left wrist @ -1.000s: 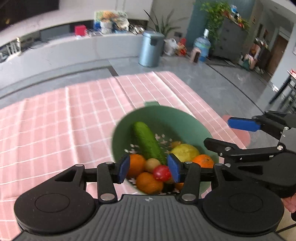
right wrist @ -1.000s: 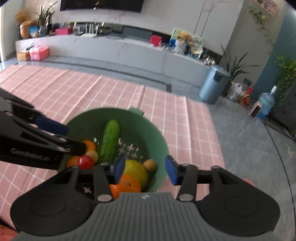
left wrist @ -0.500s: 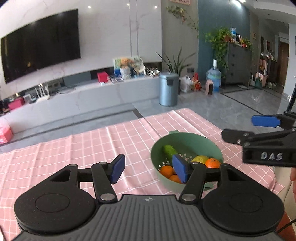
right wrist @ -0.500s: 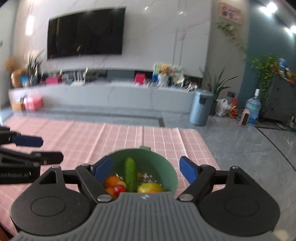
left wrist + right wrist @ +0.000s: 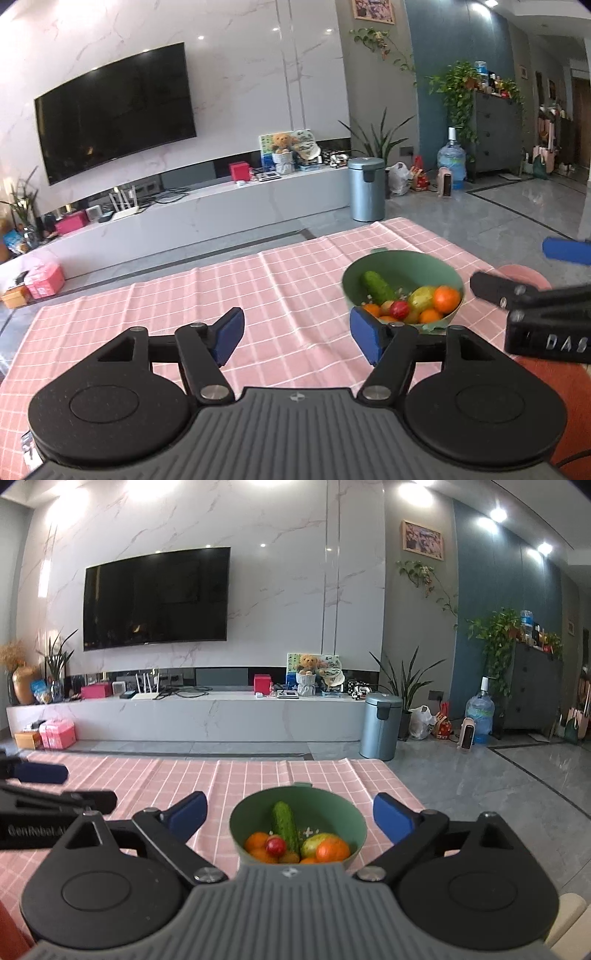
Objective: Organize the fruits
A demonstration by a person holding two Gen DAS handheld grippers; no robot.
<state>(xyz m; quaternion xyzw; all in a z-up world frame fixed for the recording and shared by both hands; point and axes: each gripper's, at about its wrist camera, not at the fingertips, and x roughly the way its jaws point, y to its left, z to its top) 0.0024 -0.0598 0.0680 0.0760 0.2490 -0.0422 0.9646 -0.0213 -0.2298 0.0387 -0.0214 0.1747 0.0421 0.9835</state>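
A green bowl [image 5: 402, 258] [image 5: 299, 794] stands on the pink checked tablecloth [image 5: 184, 306] near its right edge. It holds a cucumber [image 5: 378, 286] [image 5: 285, 825], oranges [image 5: 447, 299] [image 5: 332, 849], a small red fruit [image 5: 399, 307] [image 5: 275, 845] and a yellow-green fruit [image 5: 423, 297] [image 5: 314, 842]. My left gripper [image 5: 297, 336] hovers left of the bowl and short of it, its jaws opening with nothing between them. My right gripper [image 5: 290, 814] faces the bowl from the near side, its jaws opening too, and its pads touch nothing. Each gripper shows in the other's view [image 5: 535, 269] [image 5: 70, 786].
The cloth stretches wide to the left of the bowl. A round pink thing [image 5: 524, 273] sits past the table's right edge. On the floor beyond the table are a grey bin [image 5: 380, 725] and a long low TV bench [image 5: 184, 716].
Both grippers have drawn back and up from over the bowl, which now looks smaller and farther off. Both pairs of jaws have spread much wider. The fruit has stayed in the bowl.
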